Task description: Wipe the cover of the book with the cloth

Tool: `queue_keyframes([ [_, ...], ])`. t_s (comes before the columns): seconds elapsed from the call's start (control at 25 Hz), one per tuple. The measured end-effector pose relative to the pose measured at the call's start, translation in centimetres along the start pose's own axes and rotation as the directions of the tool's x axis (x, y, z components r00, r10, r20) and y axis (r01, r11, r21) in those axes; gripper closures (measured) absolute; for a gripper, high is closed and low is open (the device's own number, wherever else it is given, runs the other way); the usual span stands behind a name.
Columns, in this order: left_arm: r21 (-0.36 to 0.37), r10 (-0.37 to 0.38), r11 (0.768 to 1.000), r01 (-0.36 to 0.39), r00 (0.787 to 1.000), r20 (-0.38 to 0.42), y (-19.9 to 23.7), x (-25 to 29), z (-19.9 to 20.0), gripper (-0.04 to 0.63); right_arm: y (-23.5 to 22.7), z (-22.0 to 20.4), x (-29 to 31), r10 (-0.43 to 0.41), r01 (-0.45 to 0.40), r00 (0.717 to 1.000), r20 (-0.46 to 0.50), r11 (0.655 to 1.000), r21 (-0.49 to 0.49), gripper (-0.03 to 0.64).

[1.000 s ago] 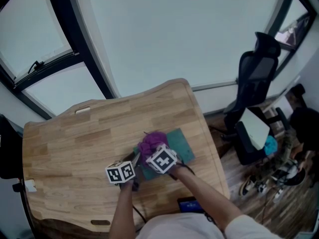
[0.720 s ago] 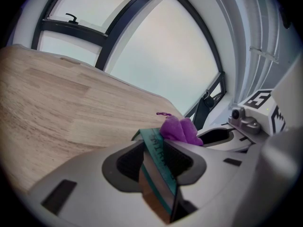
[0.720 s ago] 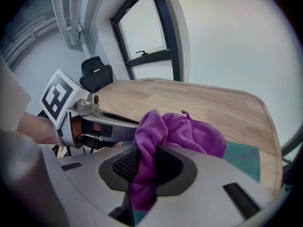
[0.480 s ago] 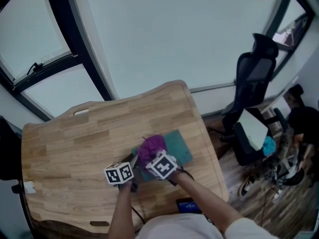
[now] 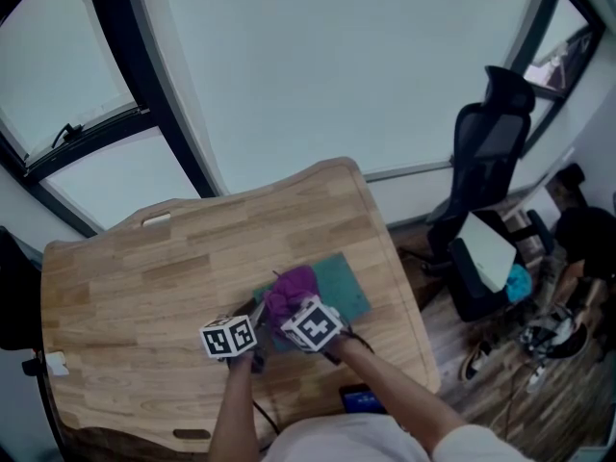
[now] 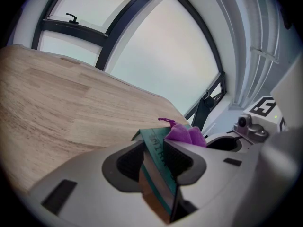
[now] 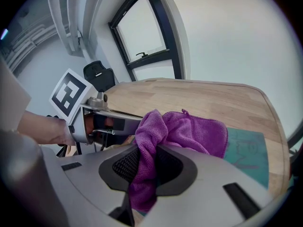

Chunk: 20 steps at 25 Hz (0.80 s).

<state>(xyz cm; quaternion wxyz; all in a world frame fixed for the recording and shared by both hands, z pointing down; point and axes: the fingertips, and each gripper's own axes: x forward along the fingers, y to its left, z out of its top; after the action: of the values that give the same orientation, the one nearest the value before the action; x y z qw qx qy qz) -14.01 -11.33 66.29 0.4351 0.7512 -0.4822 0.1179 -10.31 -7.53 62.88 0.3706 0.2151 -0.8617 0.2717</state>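
Grip first: the left gripper [image 6: 155, 146] has its jaws clamped across the near edge of the book [image 6: 160, 188], with the pads pressed to both sides. It sits where it sat a second ago, so it looks like the anchor. Beside it, the right gripper [image 7: 147, 165] has its jaws closed on a bunched fold of the purple cloth [image 7: 191, 129]. The loose part of the cloth spreads forward over the teal cover.

Compared with the earlier head views, the cloth and the right gripper's marker cube have drawn a little toward the person. More bare teal now shows at the book's far right corner. I read this as the pull-back half of a wiping stroke, so the wipe is under way and not finished. The book itself has kept its place on the wooden table [image 5: 144, 268], close to the person's edge and right of the middle.

Several things are hard to tell. Whether the cloth actually presses on the cover is hidden under its own folds. From the head view, the near half of the book is lost beneath cloth and cubes. The faint lettering on the cover is unreadable. A small dark object [image 5: 364, 396] at the table's near edge is partly cut off by an arm — I cannot tell what it is. Farther off, the office chair [image 5: 486, 157] stands by the window.
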Motion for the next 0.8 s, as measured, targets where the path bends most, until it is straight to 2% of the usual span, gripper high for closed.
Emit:
queue_keyframes([
  [0.12, 0.000, 0.005, 1.000, -0.005, 1.000, -0.001, 0.1, 0.0, 0.0, 0.463, 0.0, -0.3, 0.0, -0.002, 0.002, 1.000, -0.008, 1.000, -0.003, 0.537],
  [0.24, -0.002, -0.002, 1.000, 0.002, 1.000, 0.001, 0.0, 0.0, -0.1, 0.463, -1.4, -1.6, 0.3, -0.048, 0.047, 0.998, -0.037, 0.999, -0.020, 0.537],
  [0.44, 0.015, -0.003, 1.000, 0.003, 1.000, 0.008, -0.4, -0.2, 0.4, 0.462, 1.3, -0.9, -0.2, 0.036, -0.036, 0.999, 0.005, 0.999, -0.002, 0.537],
  [0.8, 0.008, -0.007, 1.000, 0.006, 1.000, 0.010, -0.3, 0.0, 0.1, 0.463, 1.0, -1.5, -0.3, 0.032, -0.032, 0.999, 0.005, 0.998, -0.050, 0.537],
])
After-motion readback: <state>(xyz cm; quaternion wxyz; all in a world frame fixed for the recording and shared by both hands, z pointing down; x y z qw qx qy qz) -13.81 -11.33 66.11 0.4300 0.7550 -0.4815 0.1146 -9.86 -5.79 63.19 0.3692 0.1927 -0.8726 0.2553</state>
